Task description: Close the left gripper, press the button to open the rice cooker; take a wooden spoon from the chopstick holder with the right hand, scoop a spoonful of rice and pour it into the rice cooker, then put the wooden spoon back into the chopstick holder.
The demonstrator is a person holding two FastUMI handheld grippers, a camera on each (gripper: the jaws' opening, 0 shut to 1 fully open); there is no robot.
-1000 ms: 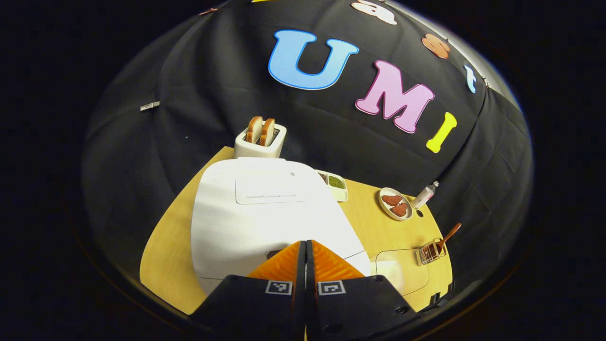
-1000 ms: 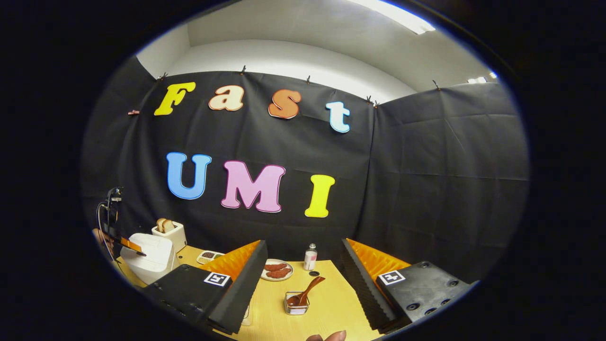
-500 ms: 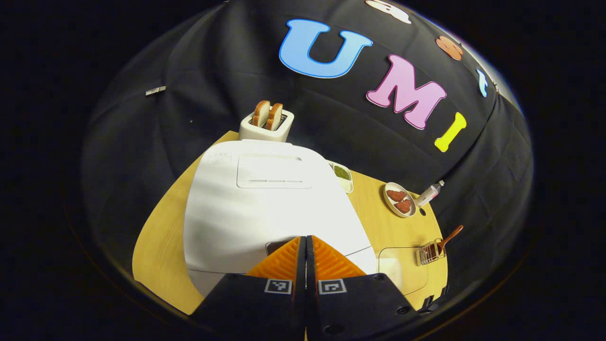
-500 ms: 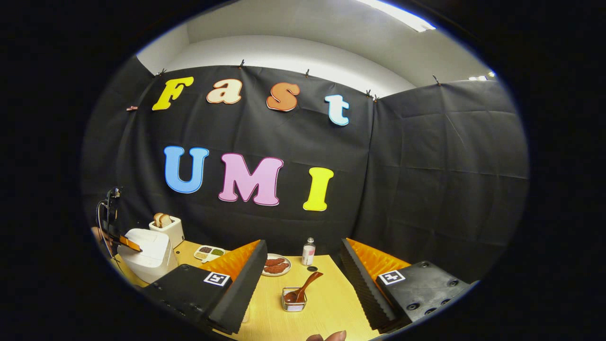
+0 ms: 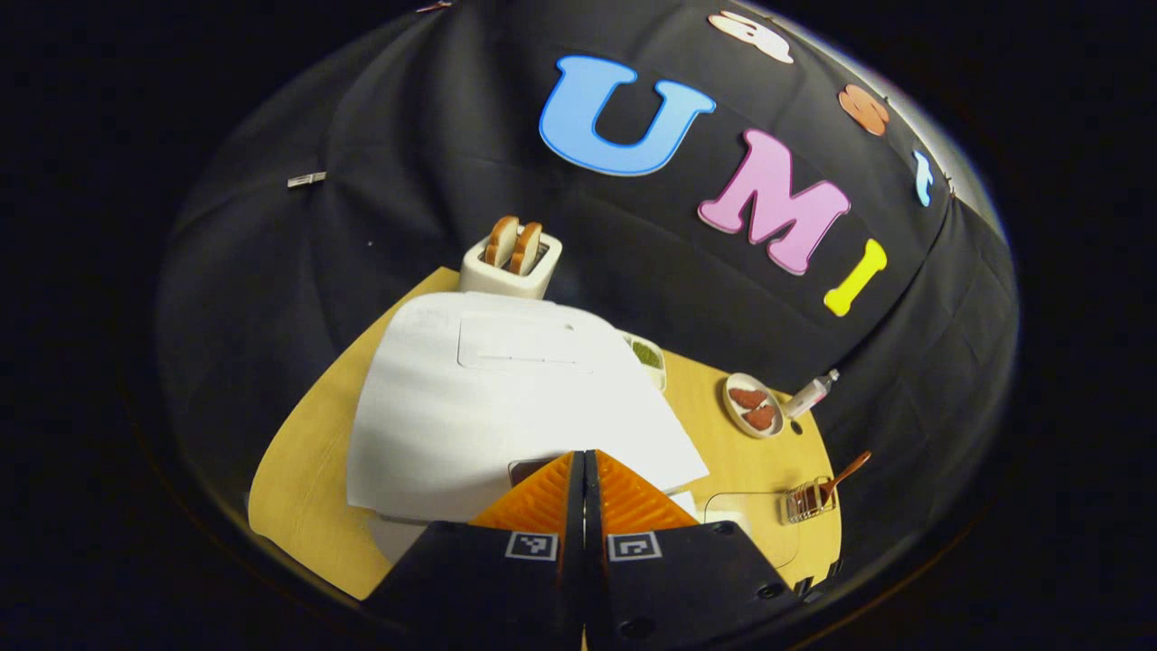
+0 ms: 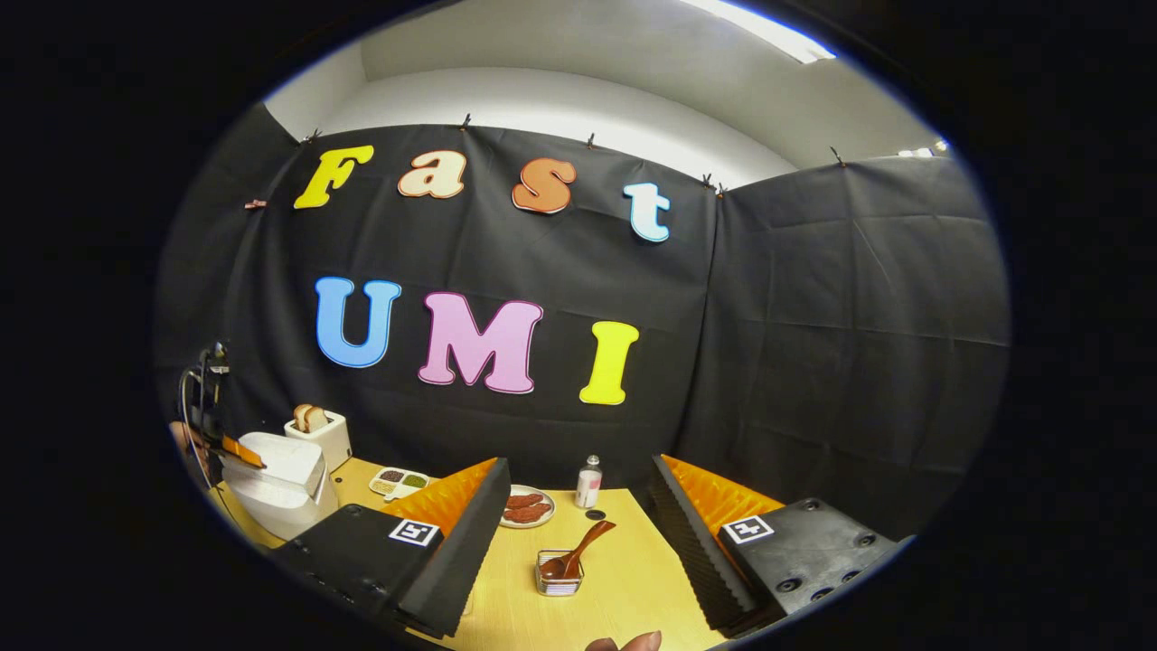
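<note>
The desk spreads beneath my left hand-held gripper, whose fingers are pressed together on nothing, tips at the button on the front of the rice cooker; its lid seems to be lifting, so I judge the opening step nearly finished. Ahead of my right hand-held gripper, held wide apart and empty, stands the chopstick holder with the wooden spoon leaning in it. Next I must reach forward and close on the spoon's handle
</note>
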